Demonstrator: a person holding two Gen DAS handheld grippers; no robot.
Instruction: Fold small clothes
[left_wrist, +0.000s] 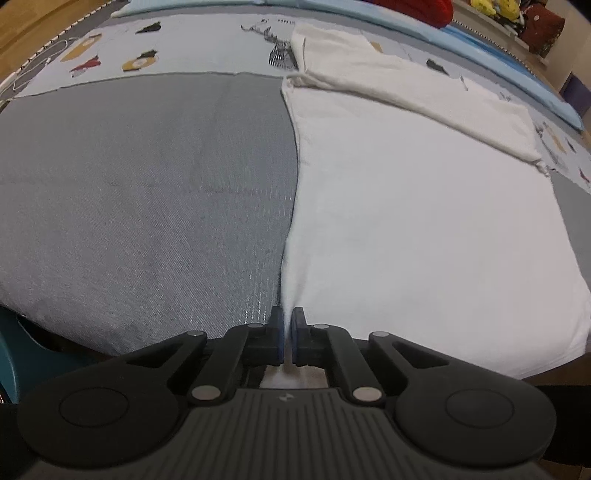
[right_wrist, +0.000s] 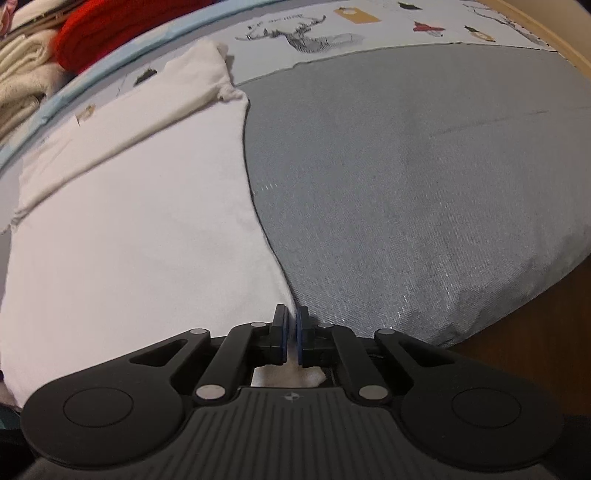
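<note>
Nearest the lens, the left hand-held gripper (left_wrist: 287, 332) has its black jaws narrowed onto a pinch of the white cotton garment (left_wrist: 424, 221), at the near left corner of the cloth, low in the frame's middle. In the right wrist view the right hand-held gripper (right_wrist: 292, 334) likewise clamps the garment (right_wrist: 129, 240) at its near right corner. The garment lies flat on a grey woven mat (left_wrist: 147, 184) over a pale printed sheet (left_wrist: 184, 40), with a strip along its far edge already turned over. Judging by both near corners being held, the step in hand is the next fold; it seems to call for lifting both corners evenly and carrying them towards the far edge.
</note>
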